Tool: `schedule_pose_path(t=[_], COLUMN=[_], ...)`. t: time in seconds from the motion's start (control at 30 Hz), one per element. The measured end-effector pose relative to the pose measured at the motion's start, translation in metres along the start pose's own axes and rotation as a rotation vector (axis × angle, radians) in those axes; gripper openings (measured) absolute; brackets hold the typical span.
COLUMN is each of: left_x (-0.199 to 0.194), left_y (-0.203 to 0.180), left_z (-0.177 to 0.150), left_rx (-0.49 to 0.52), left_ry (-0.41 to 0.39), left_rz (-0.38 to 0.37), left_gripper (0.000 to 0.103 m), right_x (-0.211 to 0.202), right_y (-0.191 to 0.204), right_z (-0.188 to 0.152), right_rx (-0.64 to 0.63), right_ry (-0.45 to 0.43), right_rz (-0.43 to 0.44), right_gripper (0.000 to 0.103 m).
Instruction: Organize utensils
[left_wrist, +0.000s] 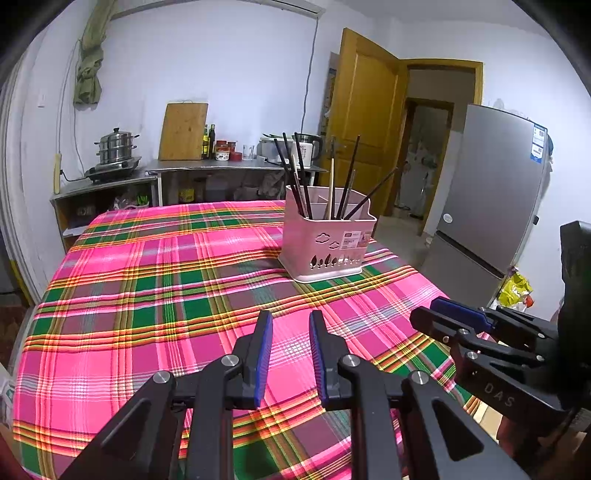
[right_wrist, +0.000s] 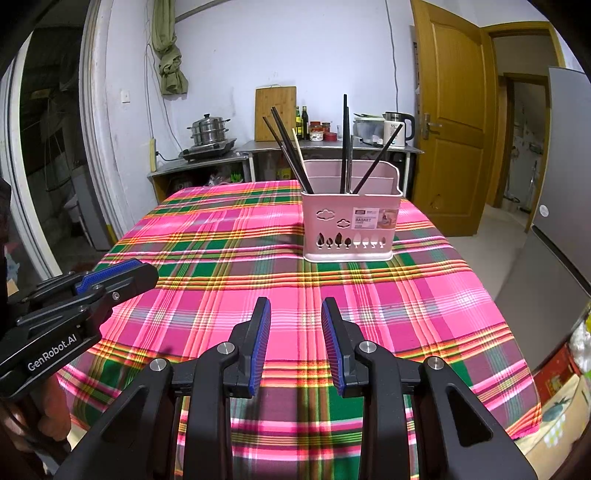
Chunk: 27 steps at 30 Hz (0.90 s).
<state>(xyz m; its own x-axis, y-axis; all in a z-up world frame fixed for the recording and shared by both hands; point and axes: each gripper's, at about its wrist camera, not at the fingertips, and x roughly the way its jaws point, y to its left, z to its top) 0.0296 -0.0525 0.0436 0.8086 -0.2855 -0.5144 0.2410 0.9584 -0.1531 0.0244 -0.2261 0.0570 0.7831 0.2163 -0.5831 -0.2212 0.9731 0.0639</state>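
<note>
Both grippers hover side by side over the near edge of the table (right_wrist: 192, 236), angled down toward it. The left gripper (left_wrist: 291, 325) has its jaws a little apart, with nothing between them; the right gripper (right_wrist: 295, 310) stands wider, also bare. A hand (right_wrist: 48, 413) grips the left tool. A pink plaid cloth covers the table. One pink basket (right_wrist: 351, 225) stands toward the far right corner, holding chopsticks (right_wrist: 291, 155), mostly black, leaning in its compartments; an exact count cannot be made. Behind: counter (right_wrist: 325, 146), door (right_wrist: 454, 110), fridge (left_wrist: 491, 184).

Glossy pink plastic basket (right_wrist: 351, 225), woven tablecloth (right_wrist: 221, 258)
</note>
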Motion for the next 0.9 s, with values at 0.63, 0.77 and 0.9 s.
schedule_pose_path(t=[0.63, 0.77, 0.9], left_x=[-0.0016, 0.0004, 0.0025], left_y=[0.0019, 0.0025, 0.0021], left_z=[-0.0019, -0.003, -0.0043], left_rx=[-0.009, -0.012, -0.011], left_ry=[0.007, 0.013, 0.02], left_rz=[-0.018, -0.02, -0.018], left_gripper=[0.021, 0.021, 0.021], right_x=[0.0014, 0.0017, 0.0012], right_y=[-0.0009, -0.0025, -0.0027], right_z=[0.0001, -0.0008, -0.0012], right_rx=[0.0, -0.001, 0.0], right_ry=[0.006, 0.006, 0.005], right_rz=[0.001, 0.0, 0.0], right_gripper=[0.029, 0.029, 0.029])
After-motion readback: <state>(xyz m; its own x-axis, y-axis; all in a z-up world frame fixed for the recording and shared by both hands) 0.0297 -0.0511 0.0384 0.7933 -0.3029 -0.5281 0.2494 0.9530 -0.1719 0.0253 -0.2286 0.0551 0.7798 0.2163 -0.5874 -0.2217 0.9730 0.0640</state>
